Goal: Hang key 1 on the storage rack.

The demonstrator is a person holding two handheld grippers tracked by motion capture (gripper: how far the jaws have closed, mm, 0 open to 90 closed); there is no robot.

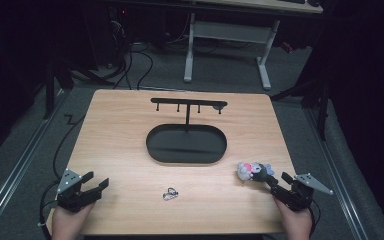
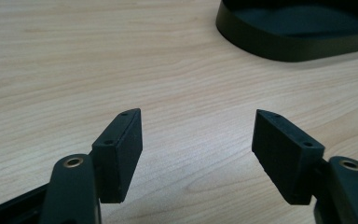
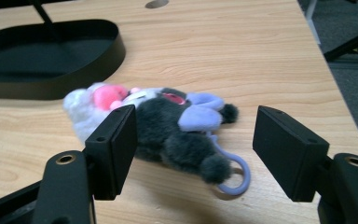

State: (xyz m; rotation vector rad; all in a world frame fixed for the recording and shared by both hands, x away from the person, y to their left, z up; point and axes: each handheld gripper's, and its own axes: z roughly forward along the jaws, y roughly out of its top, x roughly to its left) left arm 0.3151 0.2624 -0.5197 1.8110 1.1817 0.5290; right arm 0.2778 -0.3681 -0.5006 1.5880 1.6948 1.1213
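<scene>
**Plush at right gripper, not yet gripped**

Wooden table (image 1: 130, 150), dark room, desk legs behind. Black oval tray (image 1: 186, 144) with hook stand (image 1: 187, 105) at centre. Small metal clip (image 1: 170, 194) near the front edge, at 6 o'clock from tray.

Plush (image 1: 251, 171) lies on the table at 4 o'clock from tray, just off the right gripper (image 1: 274, 183) tips. In the right gripper view the plush (image 3: 168, 126) sits ahead of and partly between the jaws, which stand wide apart; pads not pressing it, nothing held. Left gripper (image 1: 94, 186) sits at the table's front-left corner, at 8 o'clock from tray; jaws wide apart, bare wood between them.

Handling, judged: light, soft, squashy fur, not fragile, not slippery; will compress under the pads. Best hold across the dark grey body at mid-length. Purple loop (image 3: 235, 175) is thin and floppy, poor for pinching but probably the part to hang on a hook.

Orientation: lying on its side, long axis roughly across the jaws' line; white-pink end toward the tray, loop end toward the table's right edge.
</scene>
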